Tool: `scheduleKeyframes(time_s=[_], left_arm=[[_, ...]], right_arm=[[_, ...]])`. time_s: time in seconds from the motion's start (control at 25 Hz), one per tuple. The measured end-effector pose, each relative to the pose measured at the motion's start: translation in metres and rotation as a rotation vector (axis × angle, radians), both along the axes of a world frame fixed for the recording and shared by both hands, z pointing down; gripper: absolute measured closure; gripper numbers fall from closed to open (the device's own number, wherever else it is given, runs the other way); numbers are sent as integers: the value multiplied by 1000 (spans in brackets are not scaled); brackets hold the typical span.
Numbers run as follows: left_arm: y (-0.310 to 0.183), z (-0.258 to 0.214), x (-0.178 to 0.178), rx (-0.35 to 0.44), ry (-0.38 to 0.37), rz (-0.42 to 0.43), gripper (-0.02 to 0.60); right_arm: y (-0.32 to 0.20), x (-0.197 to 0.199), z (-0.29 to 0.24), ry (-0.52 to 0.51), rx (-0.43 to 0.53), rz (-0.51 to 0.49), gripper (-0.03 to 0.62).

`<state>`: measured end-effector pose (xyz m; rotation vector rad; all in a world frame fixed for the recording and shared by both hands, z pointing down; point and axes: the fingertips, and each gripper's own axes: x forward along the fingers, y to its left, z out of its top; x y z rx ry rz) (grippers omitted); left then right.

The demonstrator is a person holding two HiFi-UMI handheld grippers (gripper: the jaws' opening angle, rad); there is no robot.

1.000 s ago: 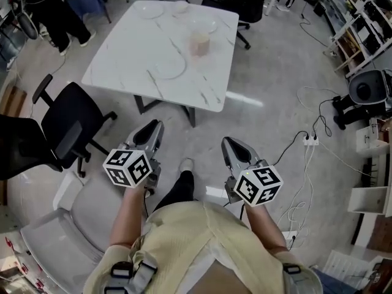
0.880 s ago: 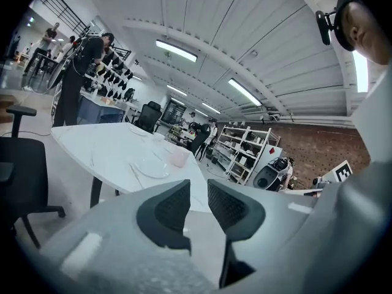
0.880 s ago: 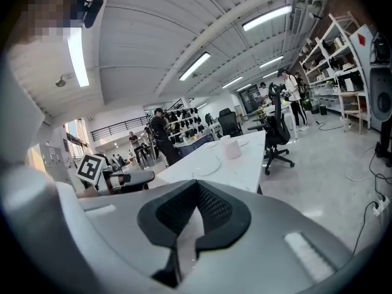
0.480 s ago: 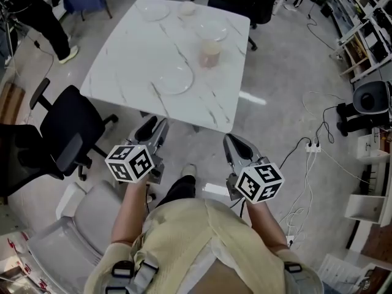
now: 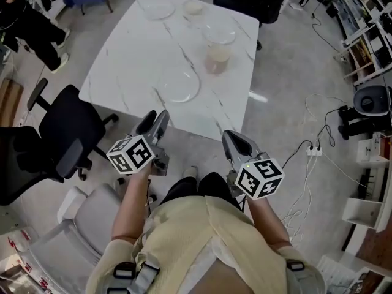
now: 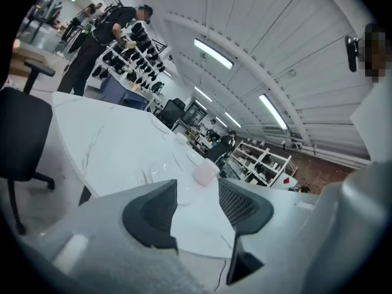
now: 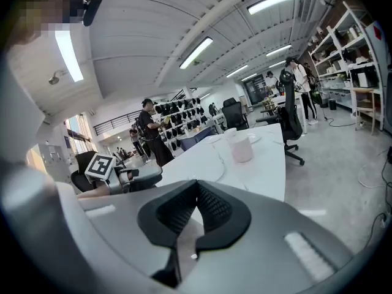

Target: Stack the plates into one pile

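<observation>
Three clear plates lie well apart on the white marbled table among office chairs, the left gripper opening on nothing, the right gripper closed and empty.

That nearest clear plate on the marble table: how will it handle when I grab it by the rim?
The nearest plate looks like clear glass, so it is probably rigid but breakable and should be set down gently. It lies flat and shallow on the smooth table, so a nudge may slide it rather than lift it. Its glossy rim could slip in a light grip.
</observation>
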<state>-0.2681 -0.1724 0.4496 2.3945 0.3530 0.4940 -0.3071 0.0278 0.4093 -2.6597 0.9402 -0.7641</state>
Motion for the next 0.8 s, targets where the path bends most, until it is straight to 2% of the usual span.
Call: scheduleKeyframes(time_s=[0.08,0.24,0.56,0.8], left_arm=[[-2,5,8,-10,-8,-5,371],[-2,26,21,-6,-93,-13,371],[2,60,51,-45,-241,-111,371],[-1,79,76,-30,-320,-183,373]], right_arm=[[-1,8,3,-9,-7,-8,591],[-2,32,6,-14,-7,-37,591],[-8,97,14,-31,-9,-179,591],[-12,136,21,-64,-6,-272,591]])
